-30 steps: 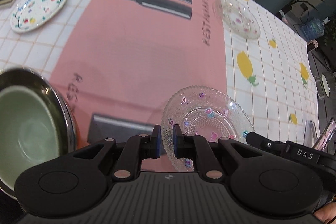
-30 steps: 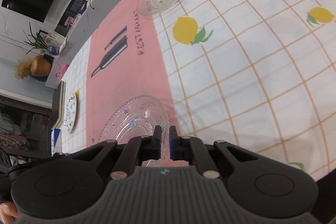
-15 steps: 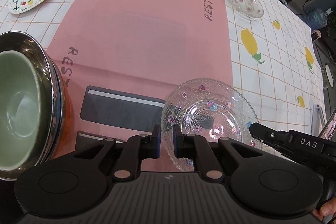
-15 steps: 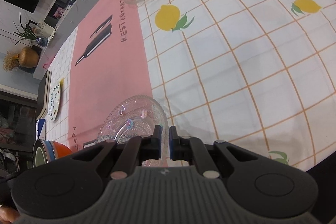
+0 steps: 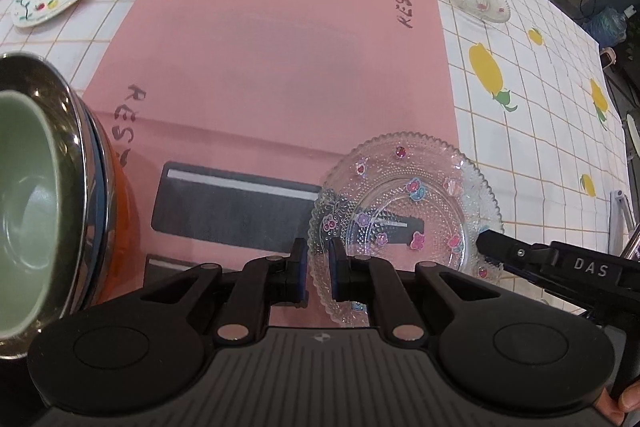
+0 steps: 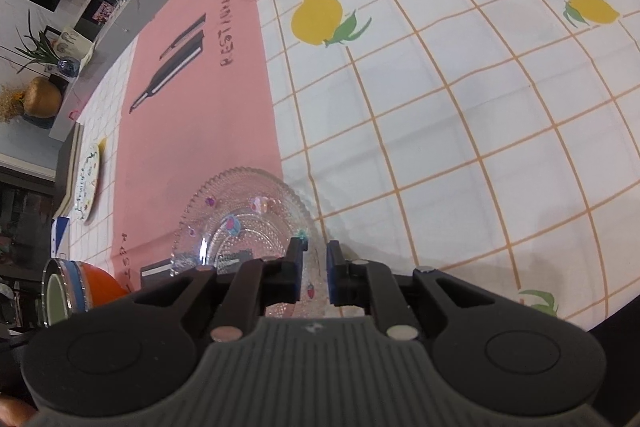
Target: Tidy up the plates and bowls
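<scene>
The glass plate [image 5: 404,215] lies low on the pink mat [image 5: 280,47], with the left gripper [image 5: 318,267] clamped on its near rim and the right gripper [image 6: 314,265] opening its jaws around the opposite rim, probably to let it rest there.

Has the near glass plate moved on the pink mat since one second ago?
Yes. In the left wrist view the near glass plate has come down toward the pink mat, now covering the black printed bar's end.

Clear beaded glass plate [image 5: 404,211]; shiny steel bowl [image 5: 76,163]; matt black plastic claw [image 5: 318,267].
</scene>
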The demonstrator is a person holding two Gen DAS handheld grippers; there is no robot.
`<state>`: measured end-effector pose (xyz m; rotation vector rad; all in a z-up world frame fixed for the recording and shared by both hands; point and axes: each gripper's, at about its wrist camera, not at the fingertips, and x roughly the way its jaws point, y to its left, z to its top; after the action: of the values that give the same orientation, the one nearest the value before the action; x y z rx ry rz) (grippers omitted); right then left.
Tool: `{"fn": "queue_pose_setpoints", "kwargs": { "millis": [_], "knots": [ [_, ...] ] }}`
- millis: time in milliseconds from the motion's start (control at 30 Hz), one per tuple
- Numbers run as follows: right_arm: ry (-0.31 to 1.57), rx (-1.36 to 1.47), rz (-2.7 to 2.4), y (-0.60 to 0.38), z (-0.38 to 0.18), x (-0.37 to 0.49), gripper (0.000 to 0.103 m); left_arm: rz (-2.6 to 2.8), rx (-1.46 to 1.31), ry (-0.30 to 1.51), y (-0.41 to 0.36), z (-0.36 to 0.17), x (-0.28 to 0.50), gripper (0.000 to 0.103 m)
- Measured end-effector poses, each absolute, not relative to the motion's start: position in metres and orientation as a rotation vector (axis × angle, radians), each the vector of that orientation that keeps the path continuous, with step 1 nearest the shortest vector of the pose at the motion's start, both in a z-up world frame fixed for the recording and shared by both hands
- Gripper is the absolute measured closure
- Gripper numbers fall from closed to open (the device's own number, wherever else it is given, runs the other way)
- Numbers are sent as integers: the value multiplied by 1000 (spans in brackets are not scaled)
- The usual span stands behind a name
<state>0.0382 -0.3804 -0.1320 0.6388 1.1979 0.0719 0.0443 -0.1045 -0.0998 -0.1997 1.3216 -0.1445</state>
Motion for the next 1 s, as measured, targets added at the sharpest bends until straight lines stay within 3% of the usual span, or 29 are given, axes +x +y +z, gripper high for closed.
{"fn": "queue_pose_setpoints", "kwargs": {
  "millis": [200,333,500,1000],
  "knots": [
    [1196,597,71,-375,-129,39,91,-152,-178,1316,-106,-100,46,91],
    [1178,567,69,-372,-124,39,83,-157,-176,1289,-104,-95,46,90],
    [1129,518,70,-368,-103,40,70,-172,-173,1231,-97,-74,48,80],
    [1081,424,238,-289,-57,78,61,-237,-230,1037,-37,-9,58,62]
  ]
}}
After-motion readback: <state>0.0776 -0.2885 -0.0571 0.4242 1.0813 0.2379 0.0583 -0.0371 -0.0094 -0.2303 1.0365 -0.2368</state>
